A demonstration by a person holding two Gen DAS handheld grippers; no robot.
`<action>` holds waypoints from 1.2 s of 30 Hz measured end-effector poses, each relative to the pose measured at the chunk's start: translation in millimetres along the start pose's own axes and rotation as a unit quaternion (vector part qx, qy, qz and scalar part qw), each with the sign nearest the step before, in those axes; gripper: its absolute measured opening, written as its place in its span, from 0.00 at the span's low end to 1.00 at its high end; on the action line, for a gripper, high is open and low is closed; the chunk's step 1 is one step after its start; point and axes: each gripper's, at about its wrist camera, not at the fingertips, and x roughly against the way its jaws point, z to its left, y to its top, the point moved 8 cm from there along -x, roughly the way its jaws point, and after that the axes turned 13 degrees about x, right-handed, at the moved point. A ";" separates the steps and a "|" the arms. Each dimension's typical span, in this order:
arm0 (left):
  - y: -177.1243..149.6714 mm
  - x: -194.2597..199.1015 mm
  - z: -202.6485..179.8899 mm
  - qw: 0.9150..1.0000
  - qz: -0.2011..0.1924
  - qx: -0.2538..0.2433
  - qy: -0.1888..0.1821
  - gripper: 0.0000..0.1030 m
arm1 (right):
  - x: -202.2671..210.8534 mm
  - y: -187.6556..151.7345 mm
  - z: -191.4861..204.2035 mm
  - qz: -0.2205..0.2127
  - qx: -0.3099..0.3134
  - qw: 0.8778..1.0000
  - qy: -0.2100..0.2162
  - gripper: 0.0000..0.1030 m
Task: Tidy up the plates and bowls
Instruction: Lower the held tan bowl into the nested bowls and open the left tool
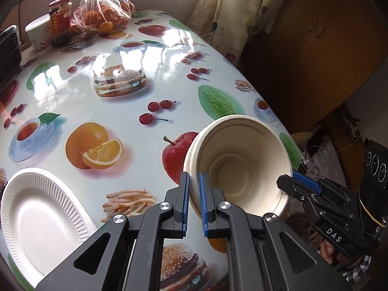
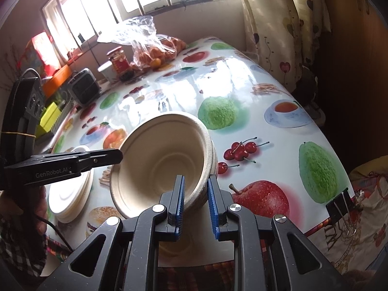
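Observation:
Nested beige paper bowls (image 1: 242, 167) hang tilted above the fruit-print table (image 1: 116, 97), held from both sides. My left gripper (image 1: 194, 177) is shut on the left rim. My right gripper (image 2: 196, 179) is shut on the right rim of the same bowls (image 2: 160, 155). Each gripper shows in the other's view: the right gripper (image 1: 288, 181) at the bowls' right edge, the left gripper (image 2: 116, 156) at their left edge. A white ribbed plate (image 1: 41, 218) lies at the table's near left; in the right wrist view it tops a stack of plates (image 2: 70, 198).
At the far end of the table stand a red-labelled jar (image 1: 60, 21), a paper cup (image 1: 36, 34), a plastic bag of oranges (image 1: 104, 12) and a black appliance (image 1: 8, 51). A binder clip (image 2: 339, 205) holds the tablecloth edge. A curtain (image 1: 230, 12) and a wooden cabinet (image 1: 315, 48) flank the right side.

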 end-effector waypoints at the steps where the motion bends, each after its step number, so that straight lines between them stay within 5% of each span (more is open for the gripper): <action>1: -0.2 0.1 -0.2 1.000 -0.001 -0.001 0.001 0.08 | -0.1 0.0 0.4 0.000 0.001 1.000 -0.001 0.18; 27: 0.2 1.9 0.0 1.000 -0.002 0.004 0.000 0.10 | -0.3 2.0 -0.9 -0.002 0.003 1.000 -0.002 0.21; 36: -0.3 3.1 4.2 1.000 -0.013 0.021 -0.003 0.30 | 2.3 5.1 -11.1 -0.011 -0.004 1.000 -0.004 0.38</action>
